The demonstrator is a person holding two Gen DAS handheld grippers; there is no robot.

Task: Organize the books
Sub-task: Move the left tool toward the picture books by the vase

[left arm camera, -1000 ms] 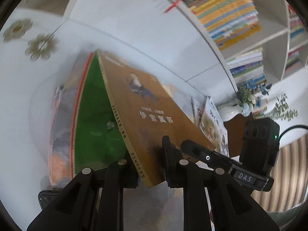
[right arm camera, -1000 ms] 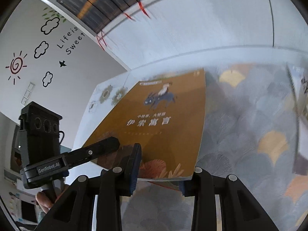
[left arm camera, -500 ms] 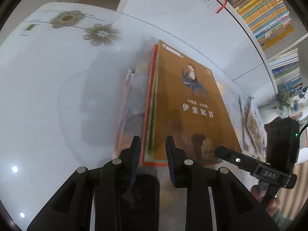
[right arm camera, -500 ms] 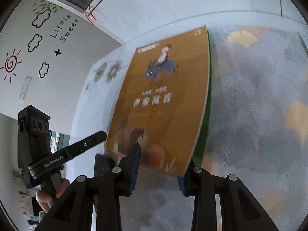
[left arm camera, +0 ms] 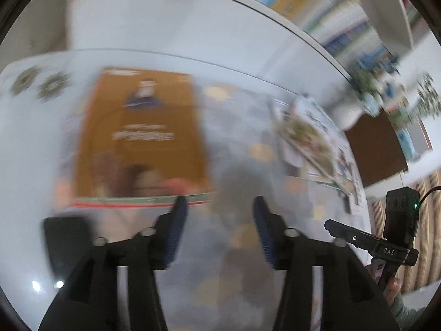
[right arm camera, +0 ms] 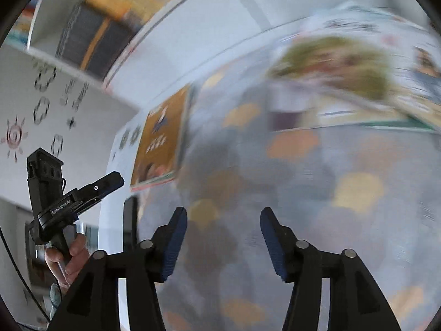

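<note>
Books lie in two places on the desk (left arm camera: 24, 149), and motion blur smears both views. The brown-covered book (left arm camera: 140, 135) tops a small stack at the left; its title and cover figure are unreadable smudges, and of the books beneath only thin green and red edges show along the near side. To the right, well apart from that stack, a pale picture book (left arm camera: 311, 138) lies on the patterned mat (left arm camera: 248, 151); how many volumes sit there cannot be told. In the right wrist view this picture book (right arm camera: 355, 80) fills the upper right and is cut off by the frame, while the brown book (right arm camera: 162, 138) appears small at the left.

The left claw (left arm camera: 217, 207) has just been opening; its jaws stand spread with nothing between them, the left finger tip just at the stack's near edge, though contact cannot be judged through the blur. The right claw (right arm camera: 223, 218) has likewise just been opening and hangs spread and empty over the mat. A dark flat object (left arm camera: 64, 242) near the stack is partly hidden by the left claw's finger. Shelves (left arm camera: 344, 19) behind hold coloured streaks only.
</note>
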